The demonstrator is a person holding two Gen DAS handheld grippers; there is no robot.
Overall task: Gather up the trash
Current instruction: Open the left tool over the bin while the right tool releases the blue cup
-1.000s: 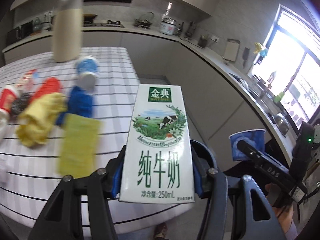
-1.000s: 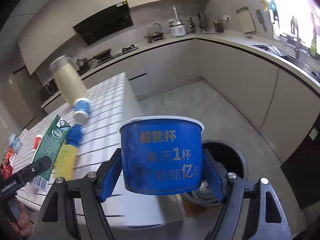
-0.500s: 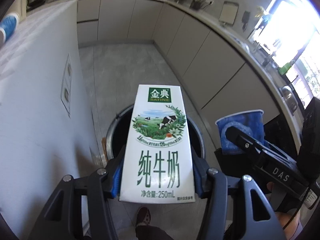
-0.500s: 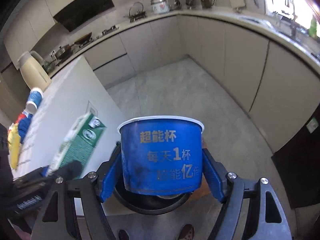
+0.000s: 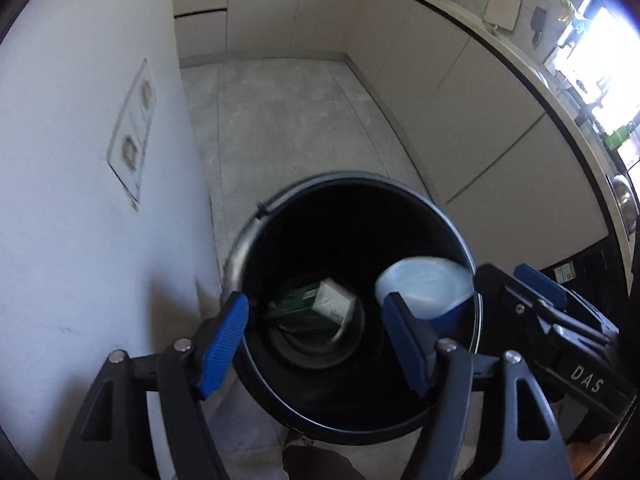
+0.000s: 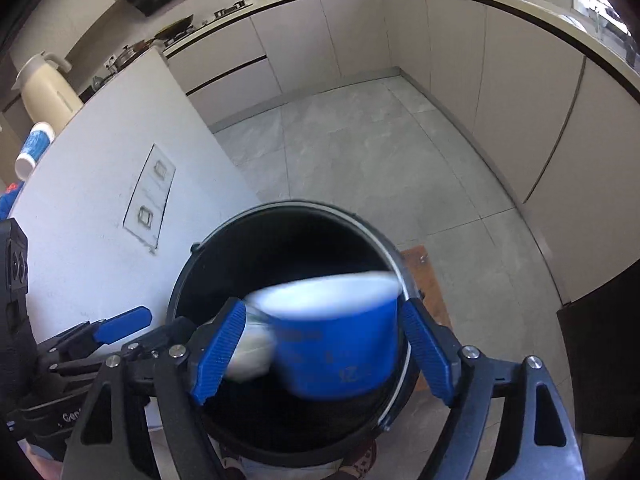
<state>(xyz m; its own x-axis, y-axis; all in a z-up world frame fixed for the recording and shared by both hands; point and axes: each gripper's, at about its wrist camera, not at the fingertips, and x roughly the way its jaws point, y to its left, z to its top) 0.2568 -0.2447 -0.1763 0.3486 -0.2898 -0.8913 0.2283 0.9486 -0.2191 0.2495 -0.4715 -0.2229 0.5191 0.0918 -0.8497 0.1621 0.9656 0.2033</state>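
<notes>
Grey floor tiles [image 5: 280, 120] surround a black bin [image 5: 248, 240]. Opening left gripper [image 5: 316, 344] stands empty above the milk carton [image 5: 328, 304] inside. Right gripper [image 6: 324, 344], jaws opening, frames the blurred blue cup [image 6: 340, 344], pads apart from it.

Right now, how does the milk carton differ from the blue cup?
The milk carton lies at the bottom of the black bin; the blue cup is up at the bin's mouth, blurred. The carton is a white and green box; the cup is round, blue outside and white inside. The carton is clear of the left tongs; the cup is between the opening right tongs.
</notes>
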